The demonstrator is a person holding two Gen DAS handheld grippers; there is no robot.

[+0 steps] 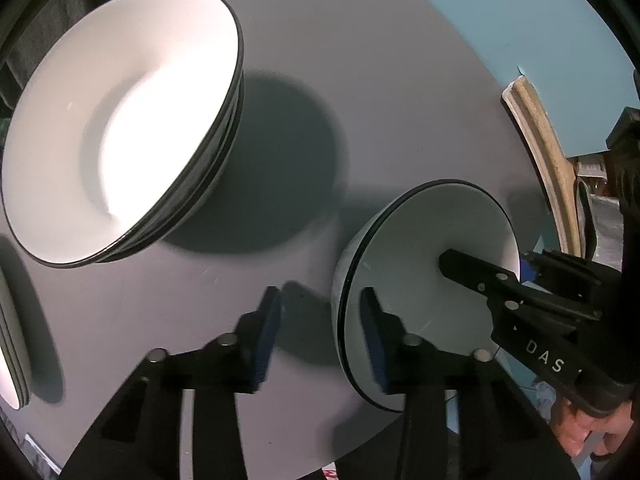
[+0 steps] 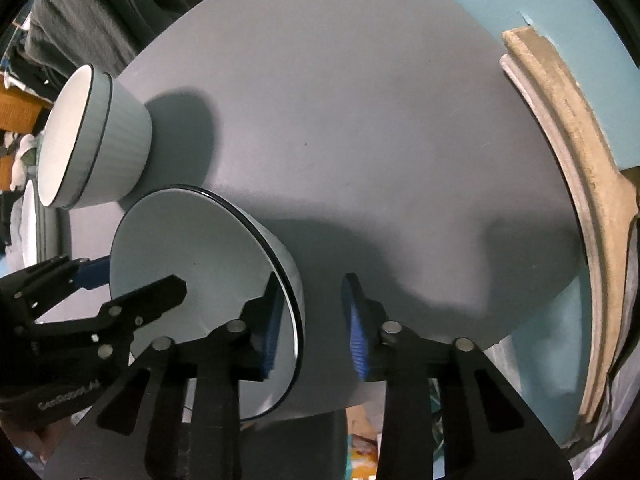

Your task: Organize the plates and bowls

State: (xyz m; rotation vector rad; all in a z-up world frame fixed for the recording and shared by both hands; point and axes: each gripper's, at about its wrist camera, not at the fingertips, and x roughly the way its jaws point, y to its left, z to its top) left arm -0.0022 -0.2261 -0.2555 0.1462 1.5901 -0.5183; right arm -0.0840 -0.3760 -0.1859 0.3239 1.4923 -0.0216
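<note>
Your bowl (image 1: 420,232) stands upright on the round grey table (image 1: 360,80), close to the near edge, and both tools are on it from opposite sides. The left hand-held gripper (image 1: 320,294) points steeply down and straddles the rim: one finger is outside the wall, the other is inside the bowl. Its jaws are narrow but not yet gripping (you can see a strip of table between the outer pad (image 1: 266,332) and the wall). The right hand-held gripper (image 2: 312,280) straddles the opposite rim in the same way. Its inner pad is very near the inside wall, and I cannot tell whether it touches. The outer pad (image 2: 358,336) is clearly apart from the wall, so this one holds nothing either.

For room to move: beyond the bowl, the middle and far part of the table are bare, up to the far rim by the teal wall (image 2: 520,0). To the left stands a stack of deep plates (image 1: 120,120) with dark rims, and near it two nested ribbed bowls (image 2: 108,140). Another plate stack (image 1: 10,340) sits at the left edge of the table. On the right, a beige moulding (image 2: 580,160) runs just beside the table's rim.
</note>
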